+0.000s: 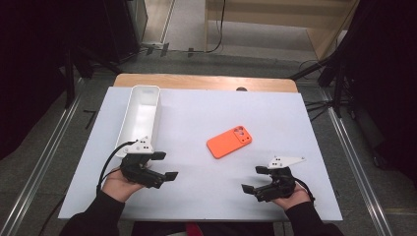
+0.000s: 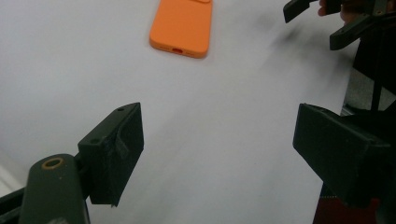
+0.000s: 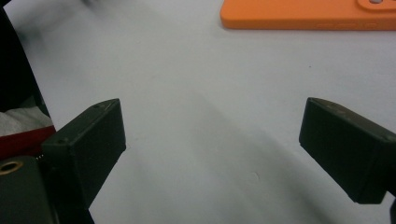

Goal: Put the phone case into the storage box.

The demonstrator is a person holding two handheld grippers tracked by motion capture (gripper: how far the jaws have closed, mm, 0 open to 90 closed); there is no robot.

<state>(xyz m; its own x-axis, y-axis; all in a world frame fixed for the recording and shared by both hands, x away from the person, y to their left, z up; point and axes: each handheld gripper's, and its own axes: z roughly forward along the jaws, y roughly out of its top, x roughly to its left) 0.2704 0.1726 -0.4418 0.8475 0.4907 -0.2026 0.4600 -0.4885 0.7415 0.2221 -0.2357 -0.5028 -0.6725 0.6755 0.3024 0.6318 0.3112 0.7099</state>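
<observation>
Two hand-held grippers rest open and empty near the bottom of a white table, with an orange phone case lying between and beyond them.

In the high view the left gripper point(image 1: 164, 166) sits at lower left and the right gripper point(image 1: 254, 179) at lower right, each held in a hand and pointing inward toward the other. Both have their jaws spread wide with nothing between them, only bare table point(image 1: 196, 196) showing in each gripper view. The phone case point(image 1: 229, 141) lies flat just right of the frame's centre, camera cut-out at its upper right end, well apart from both grippers. A long white tray point(image 1: 142, 93) stands at upper left, just above the left gripper.
</observation>
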